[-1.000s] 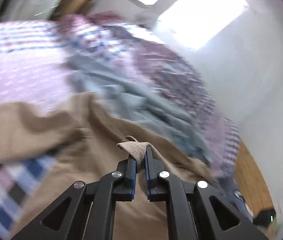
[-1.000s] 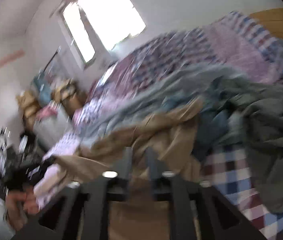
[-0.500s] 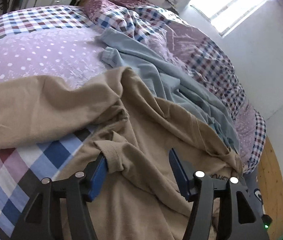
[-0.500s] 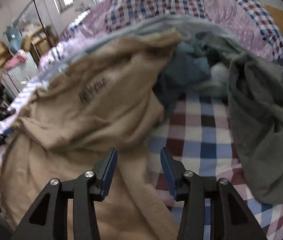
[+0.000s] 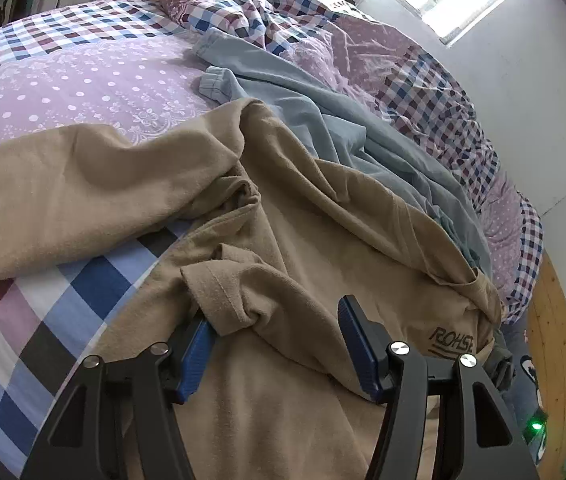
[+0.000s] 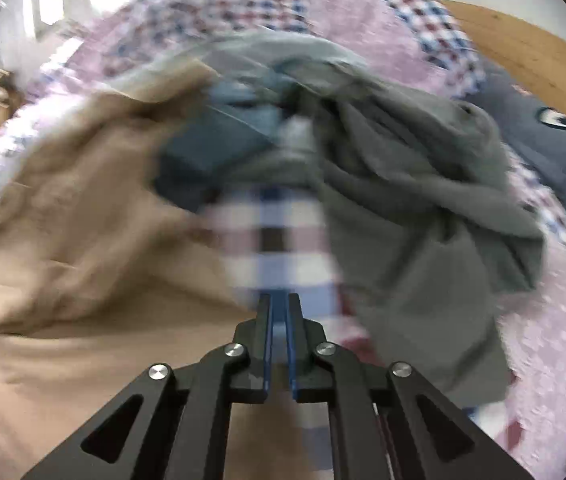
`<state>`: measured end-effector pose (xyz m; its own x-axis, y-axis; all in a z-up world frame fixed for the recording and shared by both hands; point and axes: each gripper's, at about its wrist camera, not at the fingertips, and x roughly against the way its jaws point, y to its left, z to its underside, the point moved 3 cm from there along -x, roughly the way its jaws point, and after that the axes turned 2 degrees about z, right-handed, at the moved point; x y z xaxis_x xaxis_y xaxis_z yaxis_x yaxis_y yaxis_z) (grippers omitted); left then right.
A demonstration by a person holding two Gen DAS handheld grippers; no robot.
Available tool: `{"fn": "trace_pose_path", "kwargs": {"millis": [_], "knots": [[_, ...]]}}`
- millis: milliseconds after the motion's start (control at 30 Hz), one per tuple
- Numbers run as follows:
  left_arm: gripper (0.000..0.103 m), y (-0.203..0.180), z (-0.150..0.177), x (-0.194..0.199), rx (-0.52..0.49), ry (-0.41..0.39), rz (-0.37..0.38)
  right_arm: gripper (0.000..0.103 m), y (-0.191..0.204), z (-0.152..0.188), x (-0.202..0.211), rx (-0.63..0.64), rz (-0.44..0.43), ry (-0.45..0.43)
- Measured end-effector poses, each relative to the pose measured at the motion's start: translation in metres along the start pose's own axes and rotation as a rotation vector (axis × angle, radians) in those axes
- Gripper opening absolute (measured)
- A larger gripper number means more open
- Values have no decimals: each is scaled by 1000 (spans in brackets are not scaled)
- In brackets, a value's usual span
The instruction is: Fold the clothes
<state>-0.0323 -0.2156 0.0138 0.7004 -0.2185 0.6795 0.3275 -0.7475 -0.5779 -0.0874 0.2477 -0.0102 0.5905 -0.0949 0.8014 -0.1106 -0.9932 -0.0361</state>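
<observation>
1. Bed: covered in a lilac dotted and checked blue, maroon and white sheet; it carries all the clothes.
2. Tan sweatshirt: spread crumpled across the near part of the bed, dark lettering near its right edge, one sleeve lying out to the left over the checks. A folded cuff of it sits bunched against the inner face of the left jaw.
3. Left gripper: jaws spread wide, blue pads showing, pointing down at the tan cloth. The cuff leans on one pad only; the other pad stands clear, so nothing is pinched.
4. Pale blue garment: rumpled, lying beyond the sweatshirt and partly under its far edge.
5. Right gripper: jaws closing, nearly pressed together, with no cloth visible between them. Tips hang over a bare checked patch of the bed. View is blurred.
6. Grey-green garment: heaped just right of the right gripper.
7. Dark blue garment: bunched between the tan and grey-green pieces.
8. Wooden floor: beyond the bed's right edge.
</observation>
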Motion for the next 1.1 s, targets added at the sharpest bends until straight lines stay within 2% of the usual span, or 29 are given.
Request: {"fn": "trace_pose_path", "kwargs": {"millis": [100,233,267,367,400,567,667,733,933,1100], "knots": [[64,1,-1,0,7,6,10,7,-19,1,-6,-81,-15,31],[64,1,-1,3,3,10,25,9,-33,-2,14,-119,29,-49],[64,1,-1,4,3,10,31,13,-38,-2,22,-132,32,-72],[64,-1,1,10,-4,5,51,37,-50,1,43,-172,26,-133],[65,-2,2,12,-10,2,59,38,-53,2,49,-184,19,-144],[66,-5,12,26,-54,0,93,41,-62,10,70,-230,-11,-160],[68,-7,21,40,-80,8,185,41,-68,25,89,-262,-48,-173],[75,-7,26,54,-105,-5,216,41,-69,35,105,-278,-73,-186],[75,13,40,106,-190,-72,207,43,-58,64,143,-298,-168,-206],[75,66,56,147,-92,-99,153,43,-24,84,163,-223,-238,-194]]}}
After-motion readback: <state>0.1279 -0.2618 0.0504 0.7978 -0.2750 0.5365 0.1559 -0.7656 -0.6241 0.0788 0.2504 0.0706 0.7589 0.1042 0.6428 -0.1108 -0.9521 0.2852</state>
